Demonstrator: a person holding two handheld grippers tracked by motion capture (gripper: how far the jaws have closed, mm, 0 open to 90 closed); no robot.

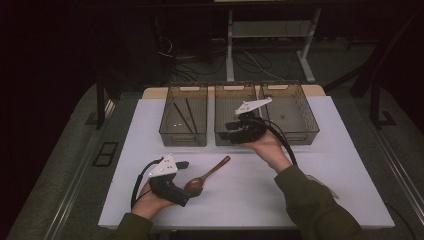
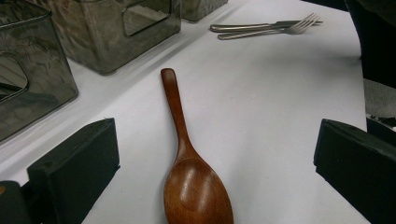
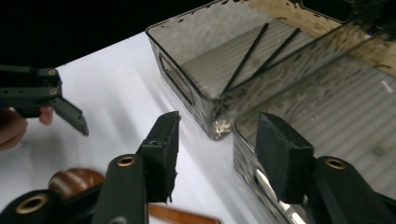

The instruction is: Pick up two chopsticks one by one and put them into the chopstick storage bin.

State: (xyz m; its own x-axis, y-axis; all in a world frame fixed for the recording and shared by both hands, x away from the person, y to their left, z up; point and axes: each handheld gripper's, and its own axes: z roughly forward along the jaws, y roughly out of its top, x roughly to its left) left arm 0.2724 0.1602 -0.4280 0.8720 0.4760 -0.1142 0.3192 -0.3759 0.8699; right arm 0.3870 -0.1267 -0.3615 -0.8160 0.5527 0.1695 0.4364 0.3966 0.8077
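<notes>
So the left tool (image 1: pixel 184 164) sits low on the near left of the white worktop (image 1: pixel 325 165), jaws spread wide and gripping nothing. The wooden spoon (image 1: pixel 207 175) lies flat on the worktop right in front of it. From the left gripper view you can see the spoon (image 2: pixel 191 177) between the two jaws, bowl toward the tool and handle pointing away, with clear gaps on both sides, so nothing's pressing on it.

The right tool (image 1: pixel 231 131) is up at the near edge of the middle bin (image 1: pixel 235 90), held in the person's hand. Its jaws are partly apart with nothing between them, so it's released.

Three smoky see-through bins stand in a row at the far side. The left bin (image 1: pixel 184 107) has a pair of dark chopsticks (image 1: pixel 186 114) lying in it. In the left gripper view, a fork (image 2: pixel 280 29) and another piece of metal cutlery lie together on the worktop beyond the spoon.
</notes>
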